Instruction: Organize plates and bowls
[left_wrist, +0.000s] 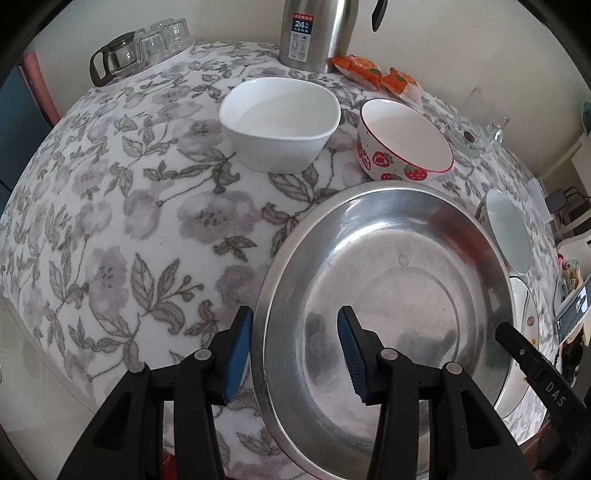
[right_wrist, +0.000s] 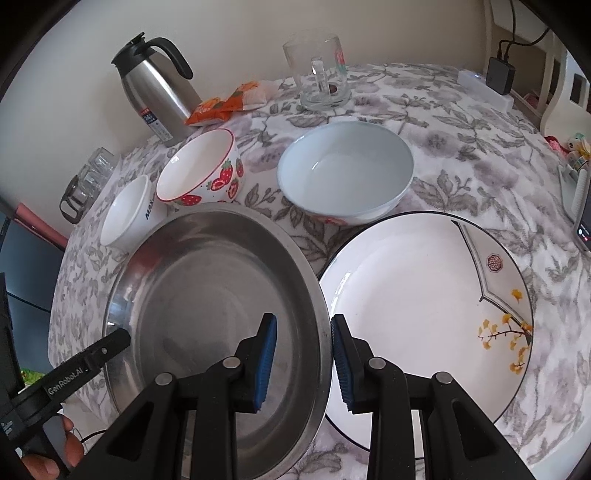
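Observation:
A steel plate (left_wrist: 388, 295) (right_wrist: 207, 288) lies on the flowered tablecloth. My left gripper (left_wrist: 295, 354) is open and straddles its left rim, one finger outside, one inside. My right gripper (right_wrist: 303, 360) is open and straddles its right rim. A white plate with a yellow branch pattern (right_wrist: 417, 306) lies right of the steel plate, its edge under the steel rim. Behind stand a white square bowl (left_wrist: 279, 122) (right_wrist: 127, 210), a strawberry bowl (left_wrist: 404, 142) (right_wrist: 201, 170) and a pale blue bowl (right_wrist: 345, 173) (left_wrist: 508, 230).
A steel thermos jug (right_wrist: 155, 85) (left_wrist: 314, 33), orange snack packets (right_wrist: 225, 103) (left_wrist: 376, 74) and a glass mug (right_wrist: 321, 74) stand at the back. A glass pot with cups (left_wrist: 140, 51) is at the far left. A phone (right_wrist: 583, 225) lies at the right edge.

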